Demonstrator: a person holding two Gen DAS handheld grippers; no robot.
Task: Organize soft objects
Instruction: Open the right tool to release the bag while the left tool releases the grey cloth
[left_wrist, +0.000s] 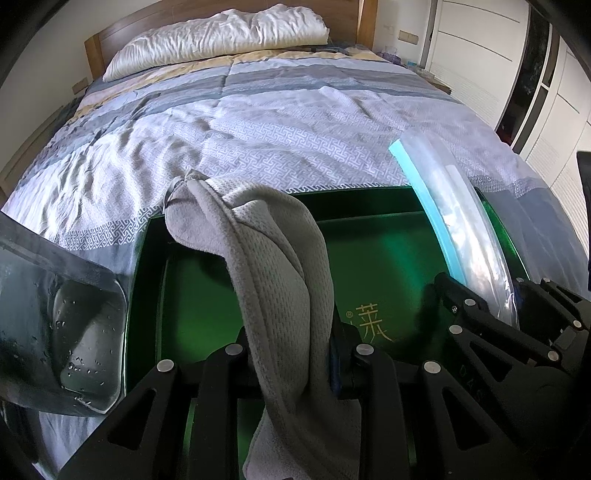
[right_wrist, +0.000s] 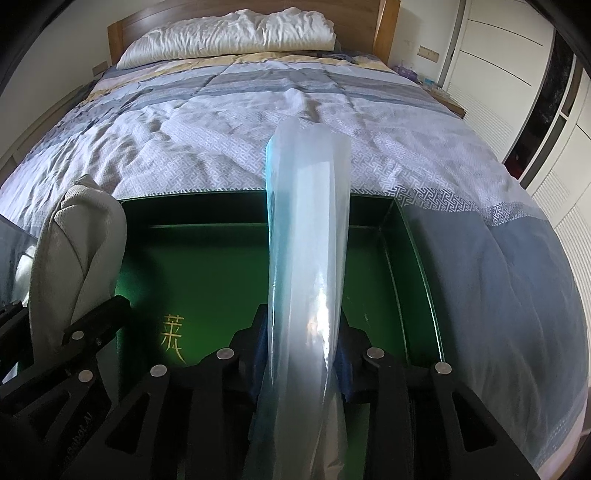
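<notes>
My left gripper (left_wrist: 295, 354) is shut on a grey towel (left_wrist: 273, 266), which stands up out of the jaws and hangs below them, over a green box (left_wrist: 369, 254). The towel also shows at the left of the right wrist view (right_wrist: 81, 240). My right gripper (right_wrist: 301, 350) is shut on a clear plastic bag with a teal edge (right_wrist: 308, 229), held upright over the same green box (right_wrist: 221, 266). In the left wrist view the bag (left_wrist: 454, 221) and the right gripper (left_wrist: 480, 310) appear at the right. The box floor carries a gold character.
The box lies at the foot of a bed with a grey-blue patterned quilt (left_wrist: 258, 129) and a white pillow (left_wrist: 221, 33) by the wooden headboard. A dark transparent plastic item (left_wrist: 62, 321) is at the left. White wardrobe doors (right_wrist: 517, 74) stand at the right.
</notes>
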